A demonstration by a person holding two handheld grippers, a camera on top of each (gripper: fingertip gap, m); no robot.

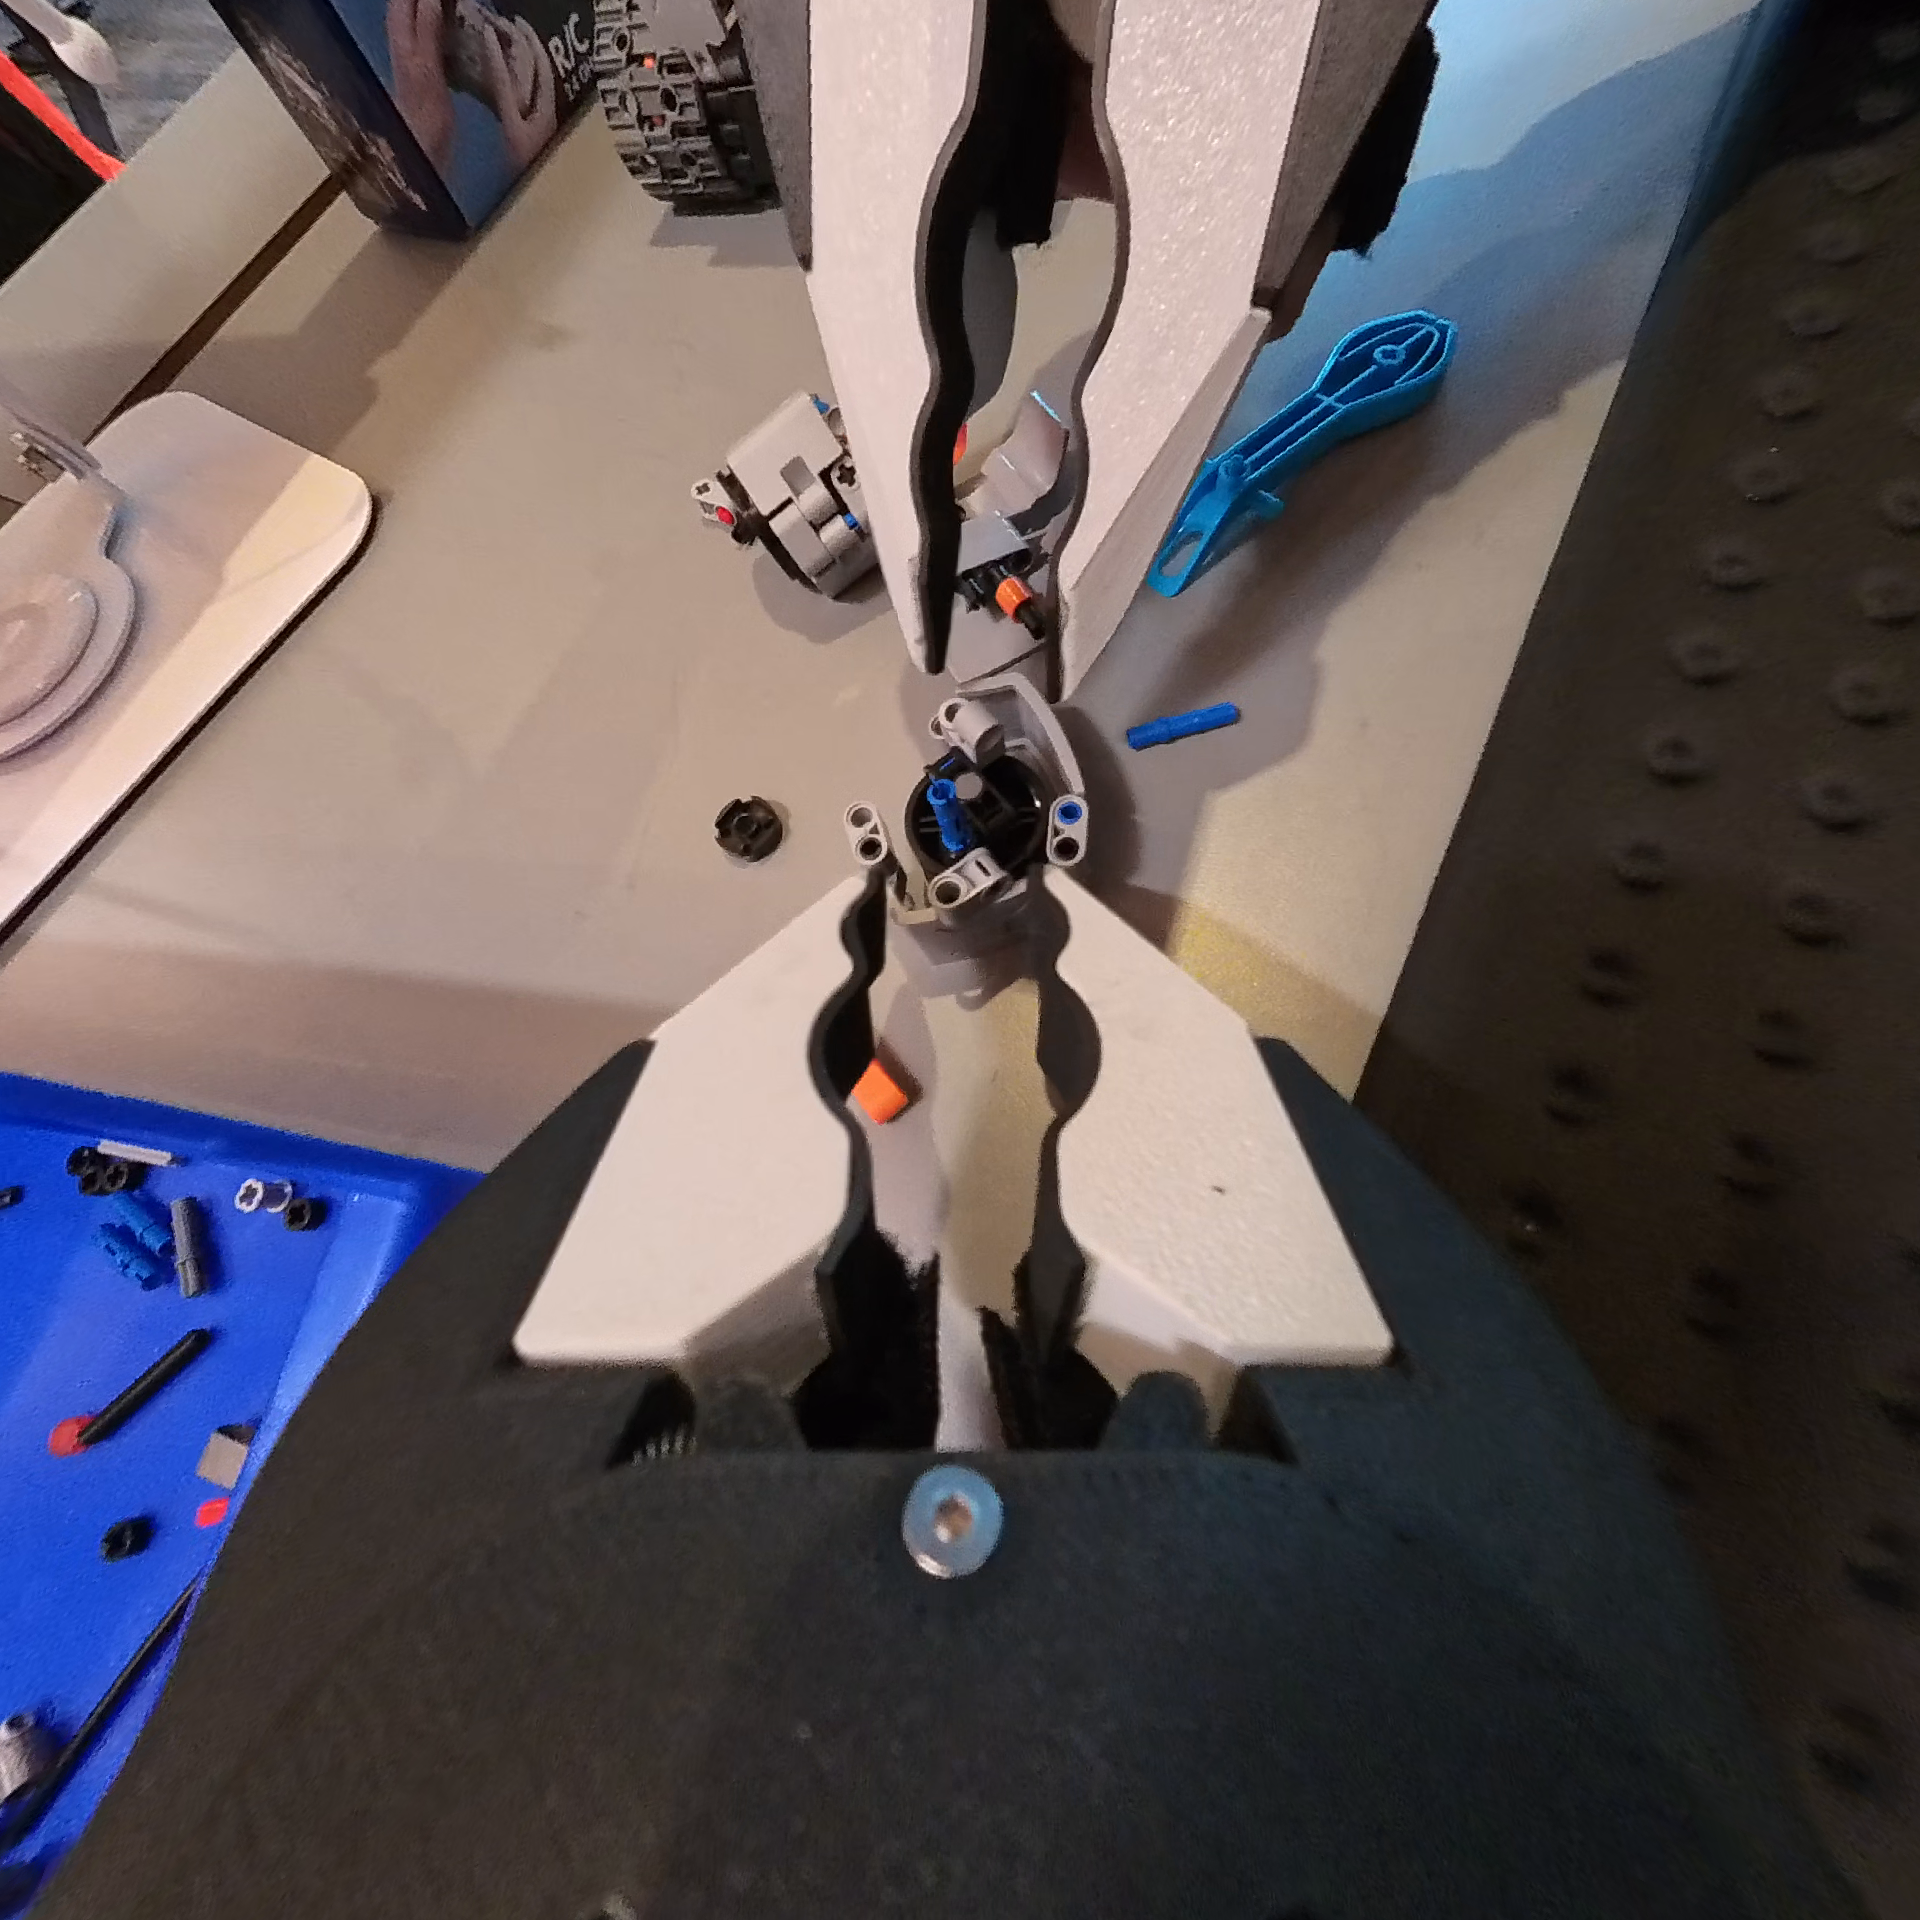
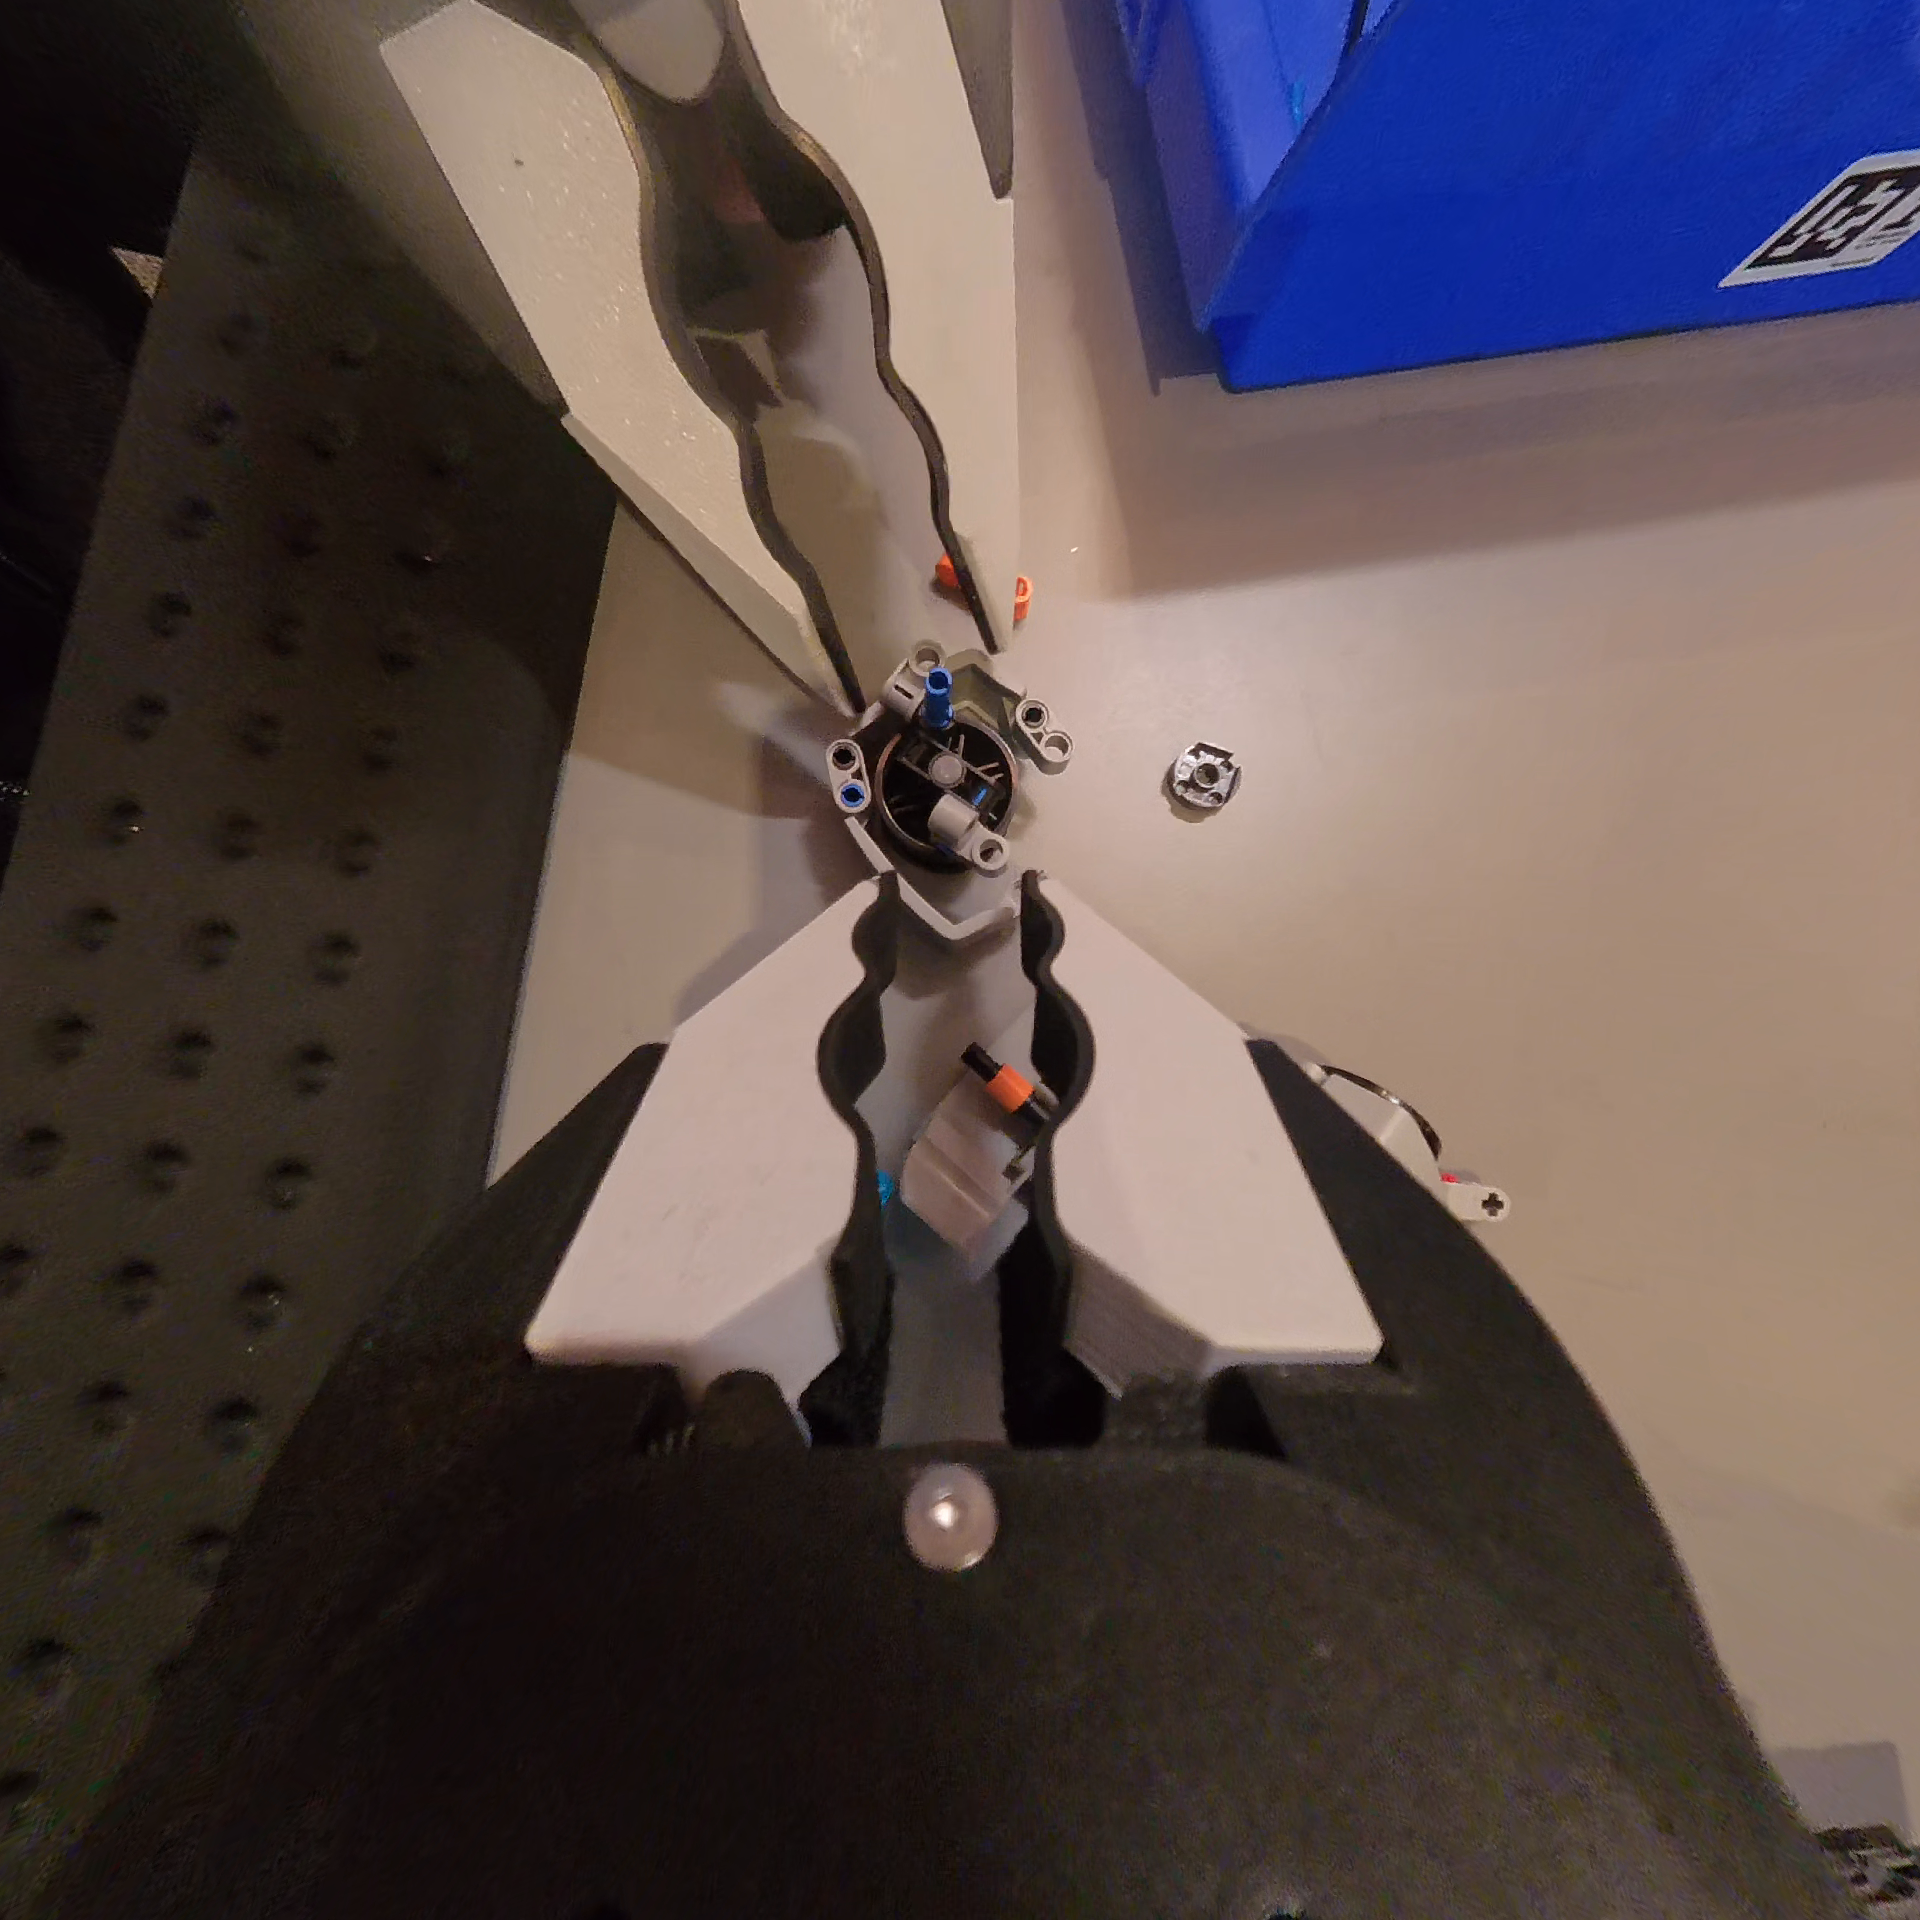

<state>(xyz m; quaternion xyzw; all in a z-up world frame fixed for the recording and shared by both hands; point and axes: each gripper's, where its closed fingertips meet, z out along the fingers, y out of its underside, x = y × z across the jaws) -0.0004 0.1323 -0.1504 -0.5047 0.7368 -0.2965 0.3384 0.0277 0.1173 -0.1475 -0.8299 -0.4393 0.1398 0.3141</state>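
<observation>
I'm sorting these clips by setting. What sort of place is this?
Probably a hobby or lab workbench for building a toy construction kit: a blue tray of small pins and axles, a half-built grey and black assembly between both grippers, and a blue plastic separator tool.

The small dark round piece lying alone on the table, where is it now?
In the left wrist view, the small dark round piece lies on the table, left of the grey and black assembly between both grippers.

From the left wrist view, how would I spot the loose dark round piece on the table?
Start at the small assembly held between the two gripper tips on the beige table. Look just left of it: the dark round piece lies alone, flat and notched, with a centre hole, unlike the blue pin on the right.
</observation>
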